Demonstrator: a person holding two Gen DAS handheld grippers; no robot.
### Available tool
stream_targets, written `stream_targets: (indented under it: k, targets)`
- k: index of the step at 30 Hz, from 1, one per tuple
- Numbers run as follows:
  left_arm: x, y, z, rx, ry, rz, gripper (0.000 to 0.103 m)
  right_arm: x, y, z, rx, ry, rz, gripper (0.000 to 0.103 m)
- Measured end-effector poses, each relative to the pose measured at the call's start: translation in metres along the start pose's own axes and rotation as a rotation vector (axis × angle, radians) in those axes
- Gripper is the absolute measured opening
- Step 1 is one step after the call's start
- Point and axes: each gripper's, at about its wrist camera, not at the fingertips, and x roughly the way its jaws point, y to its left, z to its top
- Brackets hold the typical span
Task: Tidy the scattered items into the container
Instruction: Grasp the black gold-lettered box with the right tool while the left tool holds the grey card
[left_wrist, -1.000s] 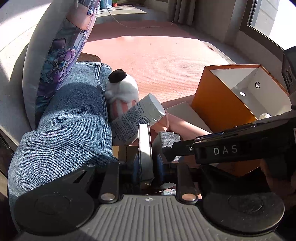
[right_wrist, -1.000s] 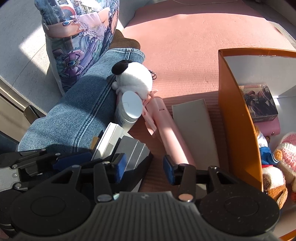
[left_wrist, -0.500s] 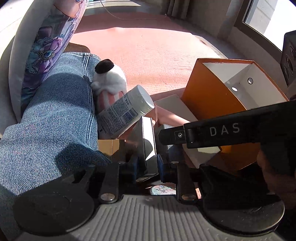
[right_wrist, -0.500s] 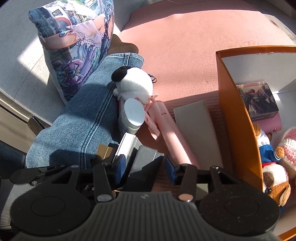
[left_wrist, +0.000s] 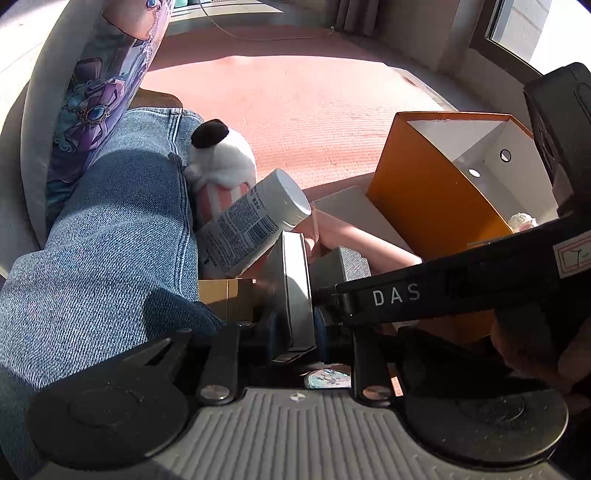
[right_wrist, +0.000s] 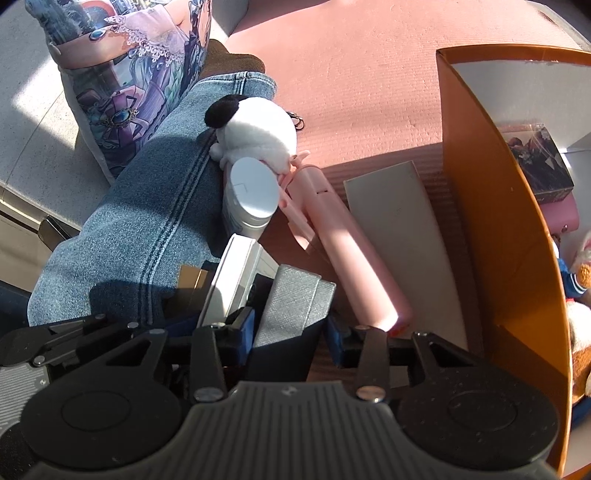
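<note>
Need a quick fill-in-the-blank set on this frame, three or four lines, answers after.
1. The left hand-held gripper is shut on a thin ____ box.
2. The grey box sits between the fingers of the ____ hand-held gripper.
3. The container has ____ outer walls.
4. The plush has a ____ ear.

Answers: white; right; orange; black
</note>
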Motion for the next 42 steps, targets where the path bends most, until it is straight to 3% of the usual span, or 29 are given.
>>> stream_targets:
  k: [19, 25, 42]
  targets:
    - [0.004, -0.002, 0.004, -0.066, 0.015, 0.041, 0.022, -0.033, 0.010, -0.003, -0.154, -0.122, -0.078, 0.037]
    - [0.003, -0.005, 0.001, -0.079, -0.025, 0.074, 0.022, -0.037, 0.010, -0.006, -0.170, -0.139, -0.072, 0.036]
    - [-0.009, 0.003, -0.001, -0.168, -0.085, 0.006, 0.018, -0.064, 0.007, -0.012, -0.197, -0.220, -0.049, 0.037]
